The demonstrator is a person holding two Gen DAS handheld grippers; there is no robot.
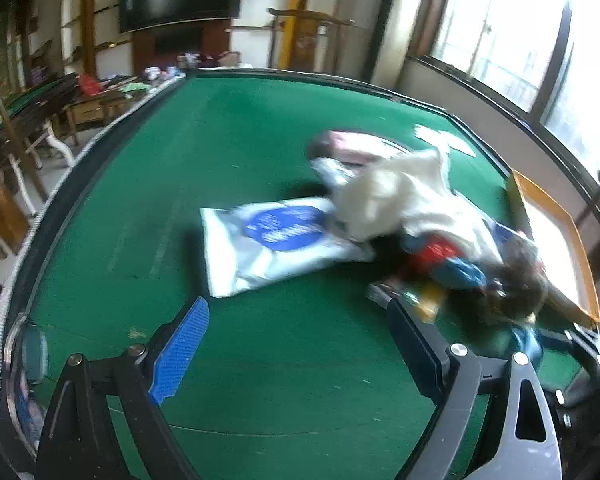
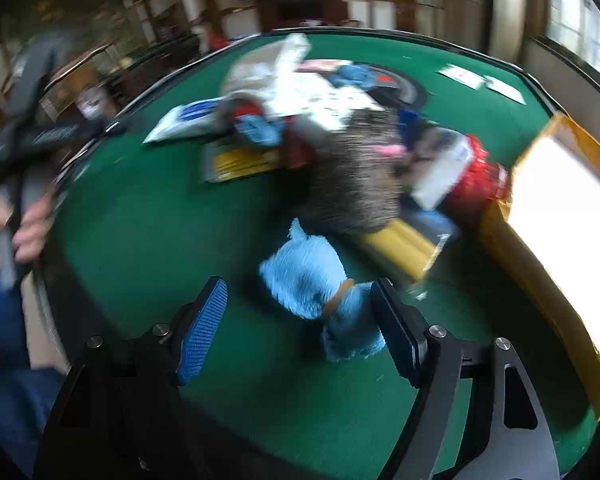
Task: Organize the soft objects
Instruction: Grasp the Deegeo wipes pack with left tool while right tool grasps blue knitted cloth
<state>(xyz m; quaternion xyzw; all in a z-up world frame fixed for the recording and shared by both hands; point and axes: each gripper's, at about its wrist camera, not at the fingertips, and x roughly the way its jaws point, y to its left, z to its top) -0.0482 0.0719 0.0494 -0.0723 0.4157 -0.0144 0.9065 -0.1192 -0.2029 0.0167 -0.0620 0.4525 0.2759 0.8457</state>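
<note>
The right claw stands released around a blue plush toy on the green table. The toy looks light, soft and squashy; its collared middle seems the best hold.

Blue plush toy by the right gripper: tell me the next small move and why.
Probably shift the right gripper sideways to centre the blue plush toy, then close. The toy lies against one of the fingers, with a gap to the other, so it is not yet gripped.
</note>
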